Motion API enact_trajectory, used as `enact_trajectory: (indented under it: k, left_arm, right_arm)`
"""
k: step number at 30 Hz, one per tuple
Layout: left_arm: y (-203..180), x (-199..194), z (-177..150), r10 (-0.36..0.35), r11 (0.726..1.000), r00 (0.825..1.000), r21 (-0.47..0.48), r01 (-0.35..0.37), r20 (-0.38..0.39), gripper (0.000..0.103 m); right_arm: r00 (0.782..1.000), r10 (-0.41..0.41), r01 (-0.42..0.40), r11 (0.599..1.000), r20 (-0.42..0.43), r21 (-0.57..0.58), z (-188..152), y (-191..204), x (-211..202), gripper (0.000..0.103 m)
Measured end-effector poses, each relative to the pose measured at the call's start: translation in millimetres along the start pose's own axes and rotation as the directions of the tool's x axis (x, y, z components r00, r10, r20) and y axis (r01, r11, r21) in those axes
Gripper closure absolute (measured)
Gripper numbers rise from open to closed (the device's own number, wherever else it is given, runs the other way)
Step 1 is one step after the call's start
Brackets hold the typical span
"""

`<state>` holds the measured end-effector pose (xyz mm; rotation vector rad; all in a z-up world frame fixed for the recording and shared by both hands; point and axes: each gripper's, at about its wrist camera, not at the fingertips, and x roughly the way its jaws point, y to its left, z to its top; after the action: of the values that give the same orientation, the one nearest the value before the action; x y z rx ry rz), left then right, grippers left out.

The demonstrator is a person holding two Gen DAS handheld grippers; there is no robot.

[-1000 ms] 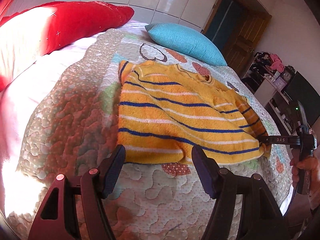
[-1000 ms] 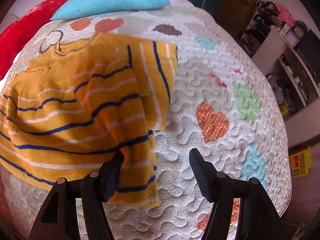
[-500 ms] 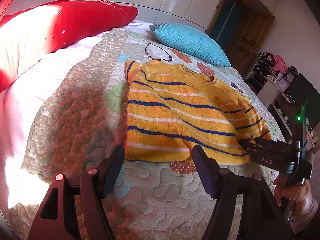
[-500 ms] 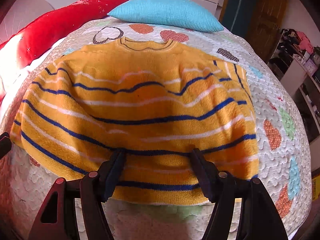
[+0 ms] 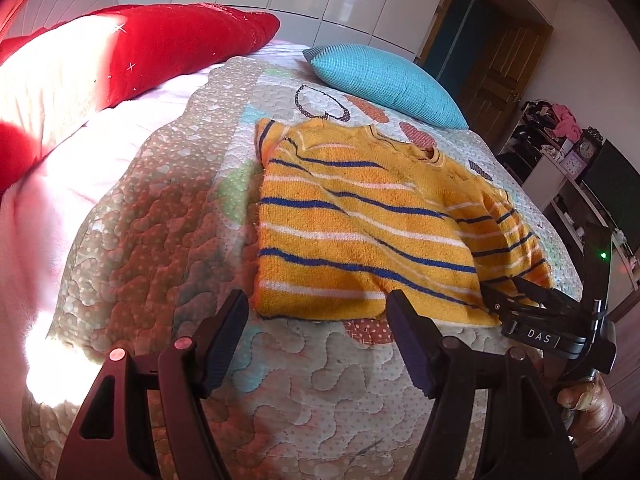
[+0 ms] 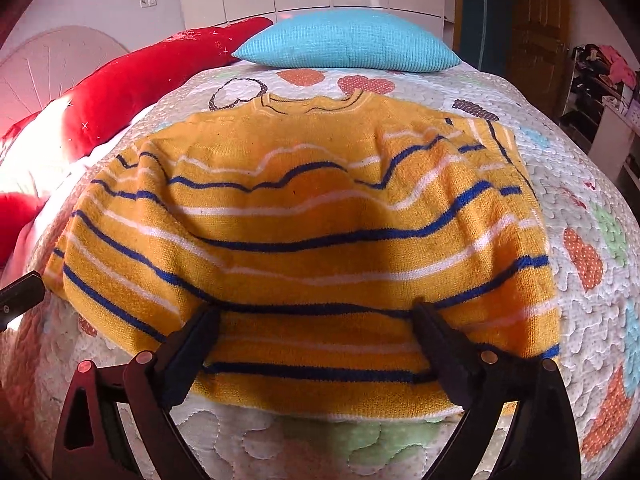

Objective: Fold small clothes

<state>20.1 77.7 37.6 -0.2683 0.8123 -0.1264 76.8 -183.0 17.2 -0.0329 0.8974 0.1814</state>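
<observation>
Left wrist: the left gripper (image 5: 316,322) hovers spread over the quilt (image 5: 168,240), pinching nothing; the sweater (image 5: 360,232) lies flat just ahead of its tips. Right wrist: the right gripper (image 6: 316,344) is opening wide, fingers (image 6: 440,344) over the sweater's (image 6: 312,216) hem, gripping nothing.

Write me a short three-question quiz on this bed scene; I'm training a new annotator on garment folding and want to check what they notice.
1. True or false: the yellow striped sweater lies flat on the quilt.
2. Which pillow sits just beyond the sweater's collar: A) red pillow B) blue pillow?
3. Fill in: the left gripper hovers over bare ____, short of the hem.

Key: 1 true; 2 B; 3 quilt. The right gripper is opening, its fingers astride the hem, pinching nothing.
</observation>
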Motion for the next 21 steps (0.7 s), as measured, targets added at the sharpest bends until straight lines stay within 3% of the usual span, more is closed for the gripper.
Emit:
enact_trajectory:
  k: [8,11,13,16,18,19,21]
  left_arm:
    - [-9.9,-13.7,1.3,0.047,0.999,0.999,0.021,-0.048,0.025,0.03]
    - [-13.1,-29.5,2.8,0.091,0.995,0.995,0.027,-0.092,0.029,0.03]
    - [-17.1,-47.8,2.2,0.153,0.987,0.986,0.047,-0.156,0.059,0.03]
    - [-19.8,-76.0,-2.7,0.237,0.967,0.961,0.064,-0.248,0.145,0.014]
    - [-17.0,-84.1,-7.0,0.269,0.958,0.946,0.052,-0.282,0.181,0.011]
    - [-14.3,-83.3,-8.0,0.263,0.961,0.947,0.043,-0.275,0.183,0.011]
    - [-8.6,-74.4,-8.8,0.212,0.975,0.966,0.036,-0.22,0.145,0.011]
  right_arm:
    - [0.998,0.068,-0.069,0.997,0.017,0.031,-3.5,-4.2,-2.6,0.001]
    - [0.999,0.047,-0.048,0.999,0.015,0.008,-3.8,-0.6,-0.6,0.0]
    - [0.999,0.033,-0.033,0.999,0.017,-0.003,-4.3,1.3,-0.1,0.0]
    - [0.999,0.039,-0.039,0.999,0.024,0.0,-5.1,-0.5,-0.8,0.0]
    - [0.999,0.032,-0.032,0.999,0.023,-0.004,-5.2,-0.1,-0.5,0.0]
    - [0.999,0.028,-0.028,1.0,0.023,-0.007,-5.0,0.3,-0.5,0.0]
    - [1.0,0.021,-0.02,1.0,0.022,-0.01,-4.9,0.9,-0.2,0.0]
